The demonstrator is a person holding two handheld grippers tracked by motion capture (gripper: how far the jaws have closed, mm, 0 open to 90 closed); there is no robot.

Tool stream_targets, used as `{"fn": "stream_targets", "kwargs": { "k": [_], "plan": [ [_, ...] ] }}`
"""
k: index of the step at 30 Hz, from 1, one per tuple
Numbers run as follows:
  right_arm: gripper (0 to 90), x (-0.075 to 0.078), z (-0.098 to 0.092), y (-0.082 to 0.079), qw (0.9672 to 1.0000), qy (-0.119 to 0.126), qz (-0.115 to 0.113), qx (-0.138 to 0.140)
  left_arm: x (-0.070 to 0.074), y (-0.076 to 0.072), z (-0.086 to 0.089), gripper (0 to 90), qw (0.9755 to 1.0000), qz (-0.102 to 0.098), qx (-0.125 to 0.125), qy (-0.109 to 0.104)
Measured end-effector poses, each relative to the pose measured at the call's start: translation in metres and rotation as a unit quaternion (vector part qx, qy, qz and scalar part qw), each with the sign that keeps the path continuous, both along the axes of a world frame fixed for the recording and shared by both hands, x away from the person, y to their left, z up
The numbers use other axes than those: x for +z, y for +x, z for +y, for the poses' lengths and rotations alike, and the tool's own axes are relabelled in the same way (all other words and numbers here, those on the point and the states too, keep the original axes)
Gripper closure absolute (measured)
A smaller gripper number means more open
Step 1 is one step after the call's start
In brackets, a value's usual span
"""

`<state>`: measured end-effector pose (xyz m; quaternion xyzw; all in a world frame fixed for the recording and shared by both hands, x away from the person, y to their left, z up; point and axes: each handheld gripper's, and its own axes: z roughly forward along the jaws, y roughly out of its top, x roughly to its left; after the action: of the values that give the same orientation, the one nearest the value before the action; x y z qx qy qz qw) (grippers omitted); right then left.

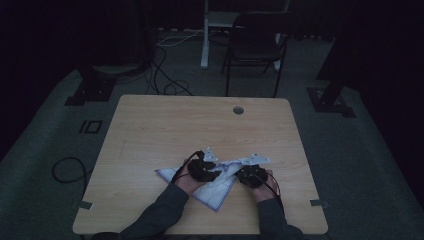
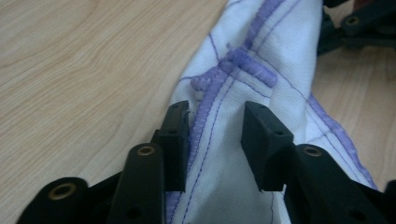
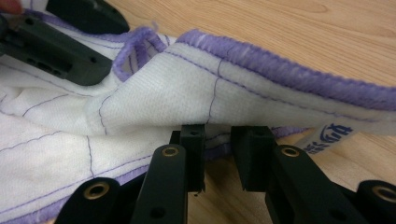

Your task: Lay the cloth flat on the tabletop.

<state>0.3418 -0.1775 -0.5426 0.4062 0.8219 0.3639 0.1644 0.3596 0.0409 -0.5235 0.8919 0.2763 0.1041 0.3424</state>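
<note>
A white cloth [image 1: 215,192] with purple hems and thin purple lines lies rumpled near the front of the wooden table [image 1: 175,125]. My left gripper [image 1: 211,168] points down over it. In the left gripper view the cloth [image 2: 280,42] runs between the spread jaws of my left gripper [image 2: 215,121]. One pad touches the purple hem; the other stands clear. My right gripper [image 1: 246,169] is to its right. In the right gripper view, my right gripper [image 3: 218,133] holds a raised fold of the cloth [image 3: 154,98] at its tips. A printed label [image 3: 329,137] hangs from the fold.
A round cable hole [image 1: 238,110] sits near the table's far edge. Behind the table a dark chair [image 1: 255,40] stands on the floor, with cables beside it. The other gripper [image 3: 60,42] rests on the cloth at the upper left of the right gripper view.
</note>
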Motion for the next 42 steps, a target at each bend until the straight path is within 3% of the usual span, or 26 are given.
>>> {"fn": "stream_targets", "kwargs": {
  "k": [5,17,26,33,42],
  "plan": [
    [75.9,0.0,0.0,0.0,1.0,0.001,0.0,0.0,0.005,-0.007,0.0,78.7,0.9997,-0.021,-0.004,0.009],
    [76.1,-0.001,-0.001,0.001,1.0,0.005,-0.001,-0.001,0.02,-0.016,0.013,85.0,0.9986,-0.05,0.007,-0.012],
    [76.1,-0.001,-0.001,0.001,1.0,0.005,-0.001,-0.002,0.026,0.0,0.033,86.5,0.9971,-0.059,0.046,-0.015],
    [76.1,-0.001,0.0,0.0,1.0,0.004,-0.002,-0.002,0.032,0.015,0.055,86.6,0.9932,-0.07,0.091,-0.02],
    [76.1,-0.001,0.0,0.0,1.0,0.004,-0.001,-0.003,0.031,0.029,0.074,86.7,0.9896,-0.072,0.123,-0.016]
  ]
}}
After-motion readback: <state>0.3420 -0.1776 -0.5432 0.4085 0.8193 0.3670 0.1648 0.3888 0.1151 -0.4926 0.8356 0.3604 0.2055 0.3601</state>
